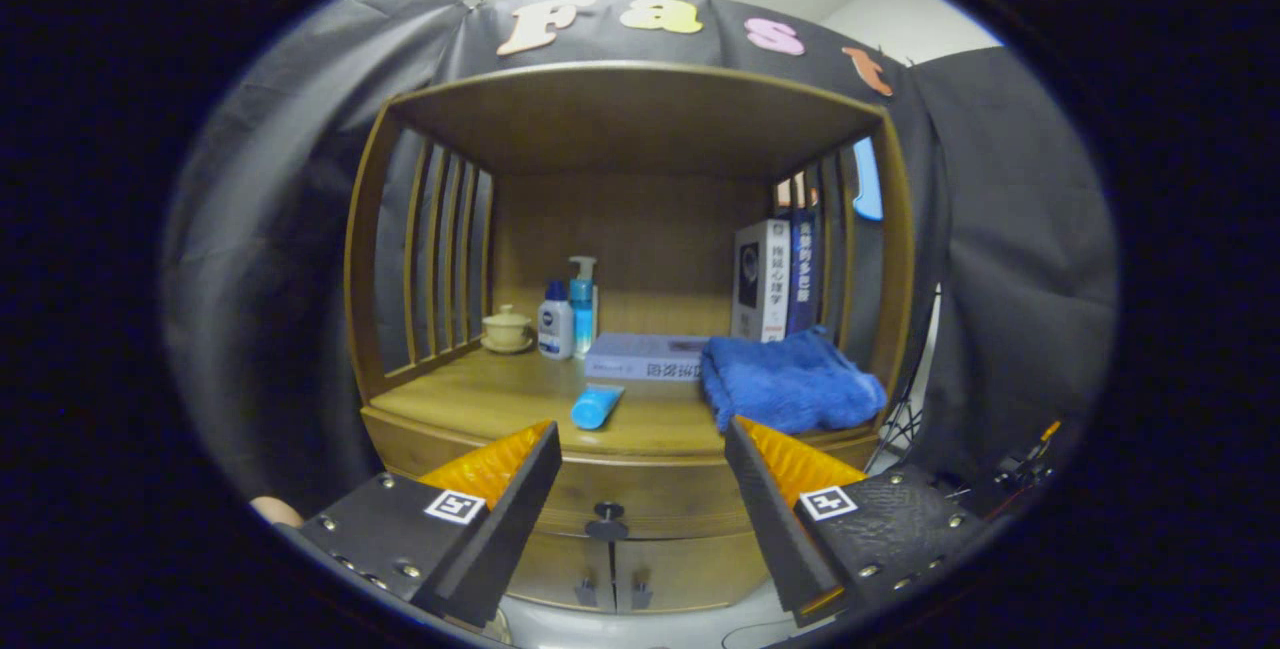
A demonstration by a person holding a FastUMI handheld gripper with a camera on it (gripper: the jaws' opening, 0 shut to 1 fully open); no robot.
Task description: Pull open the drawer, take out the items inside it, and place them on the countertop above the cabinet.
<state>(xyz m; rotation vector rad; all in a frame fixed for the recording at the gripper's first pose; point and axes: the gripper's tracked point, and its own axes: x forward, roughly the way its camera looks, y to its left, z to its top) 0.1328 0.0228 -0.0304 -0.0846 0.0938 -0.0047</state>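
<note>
Between the two fingers (640, 489), which stand wide apart and hold nothing, a small dark round knob (607, 519) sits on the front of a closed wooden drawer (650, 499). The knob lies just ahead of the fingers, with a clear gap on each side. Below the drawer are two cabinet doors (615, 569), each with a small dark pull, also closed.

Directly above the drawer is the worktop (480, 399) of the cabinet, a wooden surface inside an open hutch with slatted sides. On it, nearest the front edge, lies a light blue tube (597, 406) on its side. Just right of it is a folded blue towel (790, 381), reaching the front edge. Behind them a flat white box (645, 356) lies down, and further back stand two bottles (568, 314), a small lidded cup on a saucer (507, 329), and upright books (775, 279) against the right side.

The drawer's contents are hidden, so the scene fits either a drawer waiting to be opened or one emptied and shut again, with its items already above.

The knob looks hard, smooth and small, likely slippery; it is the only place to take hold, and the fingers would need to close squarely around its stem. The drawer itself looks stiff and light.
</note>
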